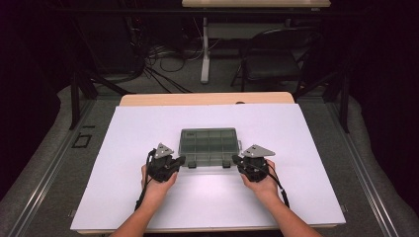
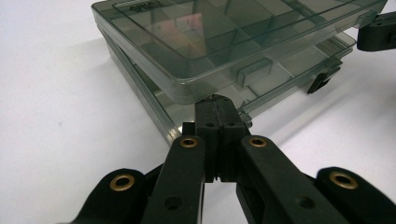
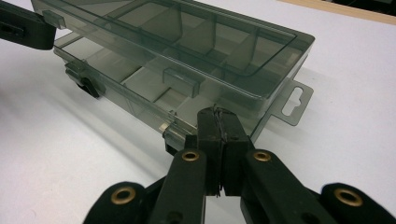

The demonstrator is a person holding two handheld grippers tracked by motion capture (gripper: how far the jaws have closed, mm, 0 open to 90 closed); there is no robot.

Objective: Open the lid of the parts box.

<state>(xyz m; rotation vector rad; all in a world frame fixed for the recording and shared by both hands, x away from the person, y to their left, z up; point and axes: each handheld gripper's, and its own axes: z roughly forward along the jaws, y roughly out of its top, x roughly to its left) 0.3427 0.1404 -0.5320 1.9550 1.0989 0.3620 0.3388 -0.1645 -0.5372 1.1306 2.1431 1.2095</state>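
A smoky clear compartment box (image 1: 210,145) lies in the middle of the white board (image 1: 123,148). Its lid (image 2: 224,32) stands slightly raised above the base (image 3: 140,81), leaving a gap along the front. My left gripper (image 1: 182,160) is shut, its tips (image 2: 216,100) pressed against the box's front left edge just under the lid rim. At the front right edge, below the lid (image 3: 187,37), my right gripper (image 1: 235,159) is shut too, tips (image 3: 216,112) against the box. Nothing is held between either pair of jaws.
A hang tab (image 3: 294,102) sticks out of the box's right end. A dark latch (image 2: 320,80) hangs on the base's front. Beyond the board's far edge are a wooden table strip (image 1: 207,98), a chair (image 1: 272,59) and floor cables (image 1: 163,64).
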